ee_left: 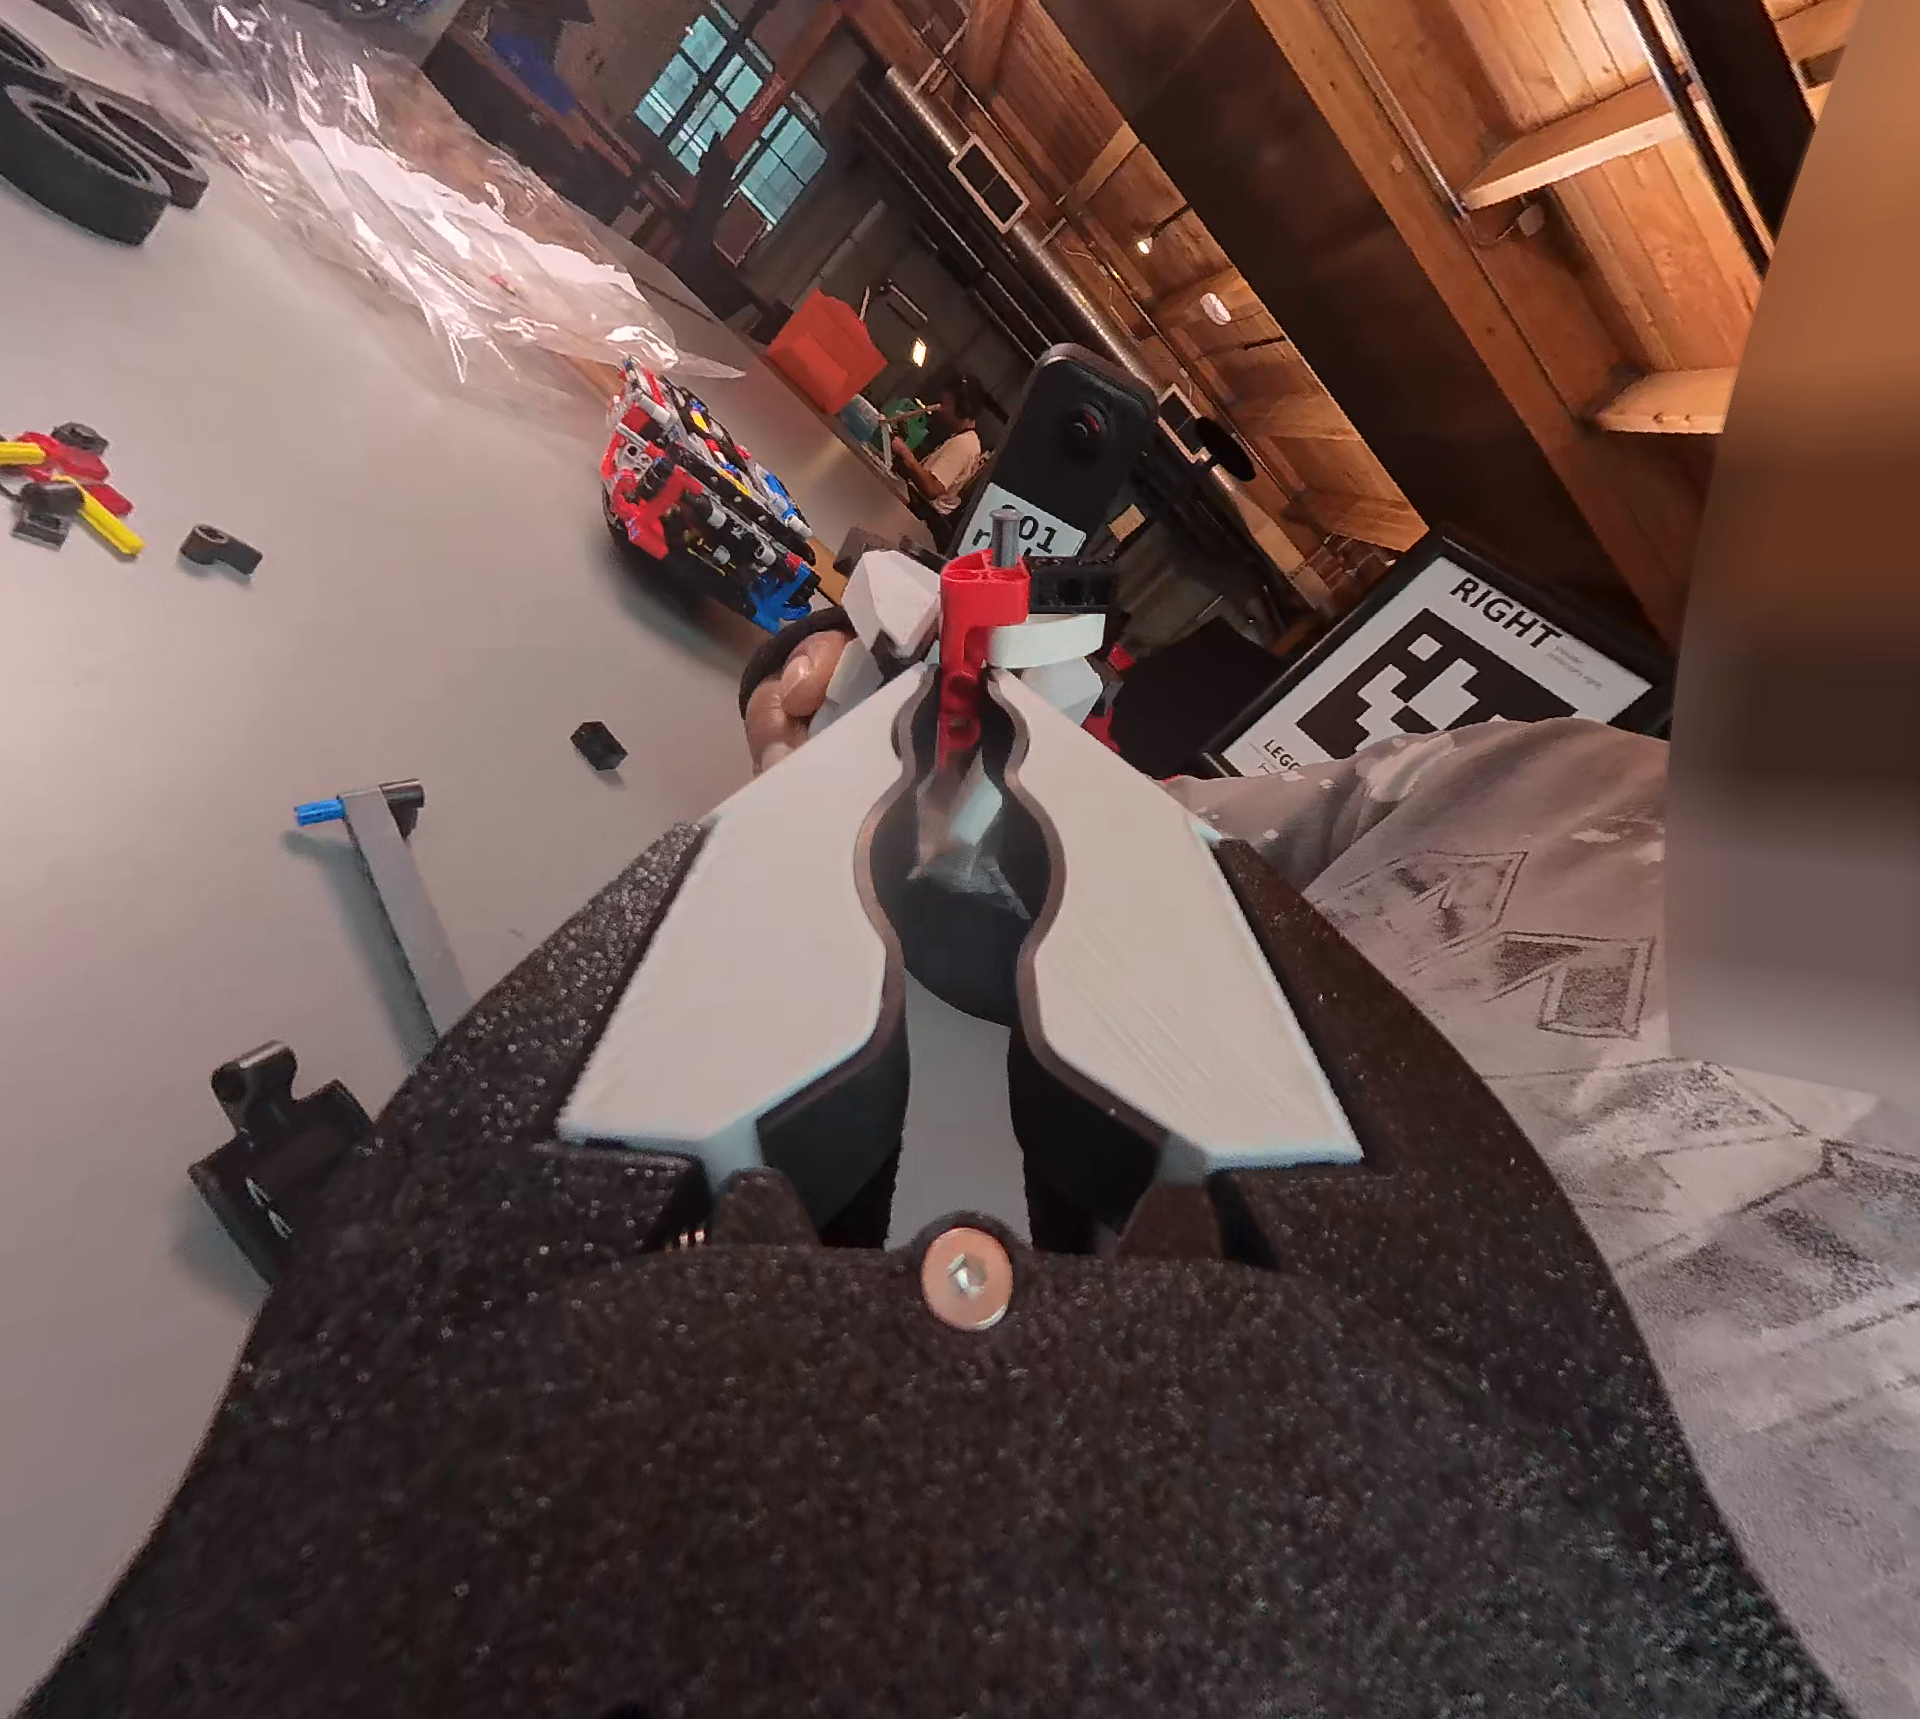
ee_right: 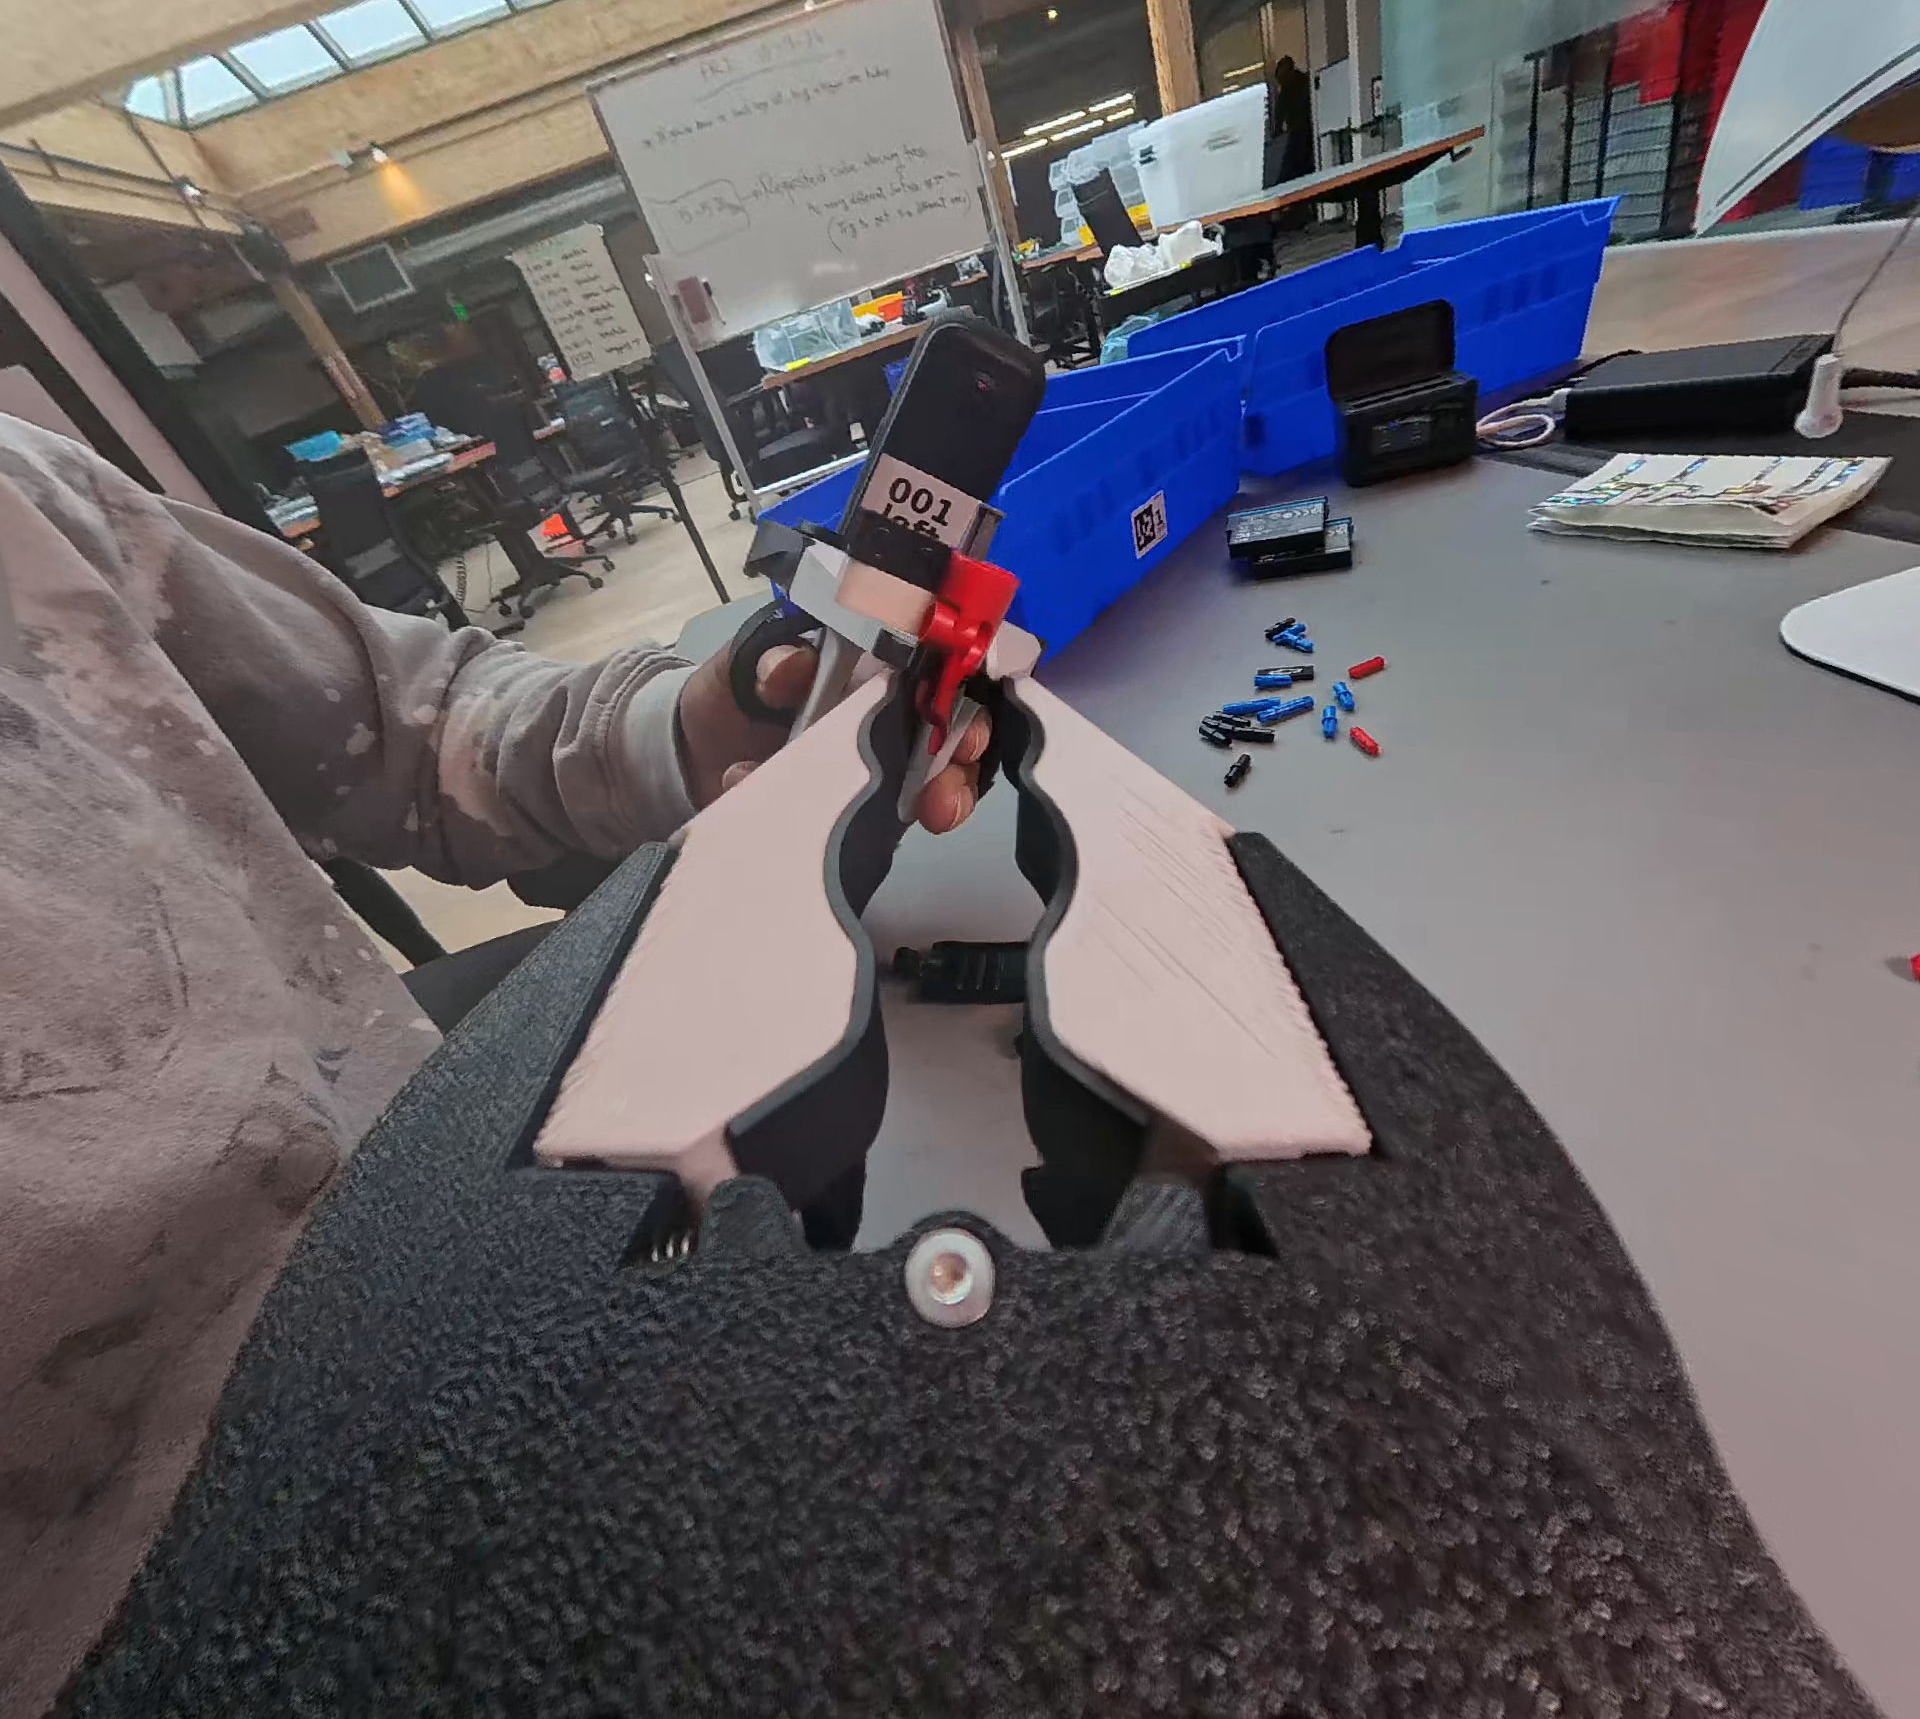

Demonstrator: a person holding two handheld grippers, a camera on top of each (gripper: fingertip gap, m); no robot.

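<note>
Both grippers are pale fingers on speckly black foam bodies, left gripper (ee_left: pixel 958 682) and right gripper (ee_right: pixel 948 690), and each pinches the same bright red plastic beam piece (ee_left: pixel 961 630). Grey tabletop (ee_right: pixel 1558 838) has blue, black and red little pins (ee_right: pixel 1283 705) scattered, plus a vivid blue plastic bin (ee_right: pixel 1132 443).

You've two grippers: left gripper (ee_left: pixel 954 693), right gripper (ee_right: pixel 951 698). One red piece (ee_left: pixel 961 630) between them. Two black tyres (ee_left: pixel 88 152) far left. One part-built model (ee_left: pixel 707 506). Two blue bins (ee_right: pixel 1299 381) far right. One whiteboard (ee_right: pixel 800 152).
</note>
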